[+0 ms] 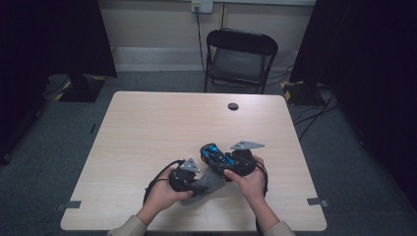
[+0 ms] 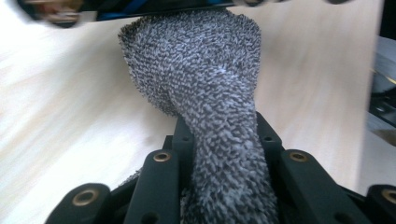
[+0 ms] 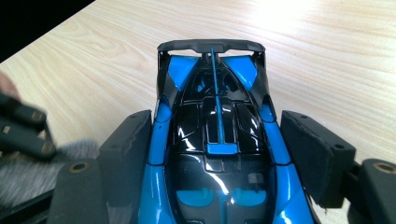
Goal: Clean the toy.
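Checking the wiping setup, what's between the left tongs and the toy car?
A grey fuzzy cloth: the left tongs pinch one end, and it stretches up to the blue-and-black toy car, seen in the left gripper view.

Most of the worktop (image 1: 147,123) is lying bare, so a hand could be moving freely across the far half and both sides. Near the front edge, the two tools, a grey cloth (image 1: 204,184) and a blue toy car (image 1: 216,156) are crowding together, blocking the middle.
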Motion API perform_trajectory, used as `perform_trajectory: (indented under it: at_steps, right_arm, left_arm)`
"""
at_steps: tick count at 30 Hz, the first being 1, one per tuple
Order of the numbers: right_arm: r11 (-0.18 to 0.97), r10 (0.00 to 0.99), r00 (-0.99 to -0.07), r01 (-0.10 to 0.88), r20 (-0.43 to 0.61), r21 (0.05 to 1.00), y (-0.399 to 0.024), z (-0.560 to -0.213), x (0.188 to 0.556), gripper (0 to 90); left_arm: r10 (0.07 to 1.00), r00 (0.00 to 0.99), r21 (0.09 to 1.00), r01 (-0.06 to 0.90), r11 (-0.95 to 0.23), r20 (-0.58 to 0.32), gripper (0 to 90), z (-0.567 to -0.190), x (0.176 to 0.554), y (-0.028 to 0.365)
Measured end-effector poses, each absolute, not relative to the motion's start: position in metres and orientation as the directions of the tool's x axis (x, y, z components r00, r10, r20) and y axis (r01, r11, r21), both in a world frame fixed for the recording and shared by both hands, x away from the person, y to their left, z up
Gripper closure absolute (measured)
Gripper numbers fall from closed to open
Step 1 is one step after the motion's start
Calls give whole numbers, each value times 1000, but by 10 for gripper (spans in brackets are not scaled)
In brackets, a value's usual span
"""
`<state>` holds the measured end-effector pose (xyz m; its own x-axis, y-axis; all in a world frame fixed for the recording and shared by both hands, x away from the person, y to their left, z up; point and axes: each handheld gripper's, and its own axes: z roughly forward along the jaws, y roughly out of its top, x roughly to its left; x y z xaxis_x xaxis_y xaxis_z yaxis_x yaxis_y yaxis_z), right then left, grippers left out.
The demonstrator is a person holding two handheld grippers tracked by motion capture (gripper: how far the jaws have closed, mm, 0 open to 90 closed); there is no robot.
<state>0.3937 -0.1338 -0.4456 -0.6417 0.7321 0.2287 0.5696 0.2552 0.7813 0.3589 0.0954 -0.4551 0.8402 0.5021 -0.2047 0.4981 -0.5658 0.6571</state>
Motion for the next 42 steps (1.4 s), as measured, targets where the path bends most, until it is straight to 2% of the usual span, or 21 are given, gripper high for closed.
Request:
perform_trajectory:
  at_steps: [6, 18, 42]
  right_arm:
    - [258, 729, -646, 567, 227, 783, -134, -448, 392, 272]
    - [265, 722, -649, 577, 238, 773, -137, -462, 383, 272]
    - [333, 675, -706, 550, 214, 765, -99, -484, 368, 272]
  left_arm:
    - [594, 780, 655, 555, -512, -196, 694, -455, 369, 118]
    - [700, 689, 669, 611, -423, -187, 693, -457, 381, 155]
    - [754, 634, 685, 628, -369, -174, 694, -458, 388, 180]
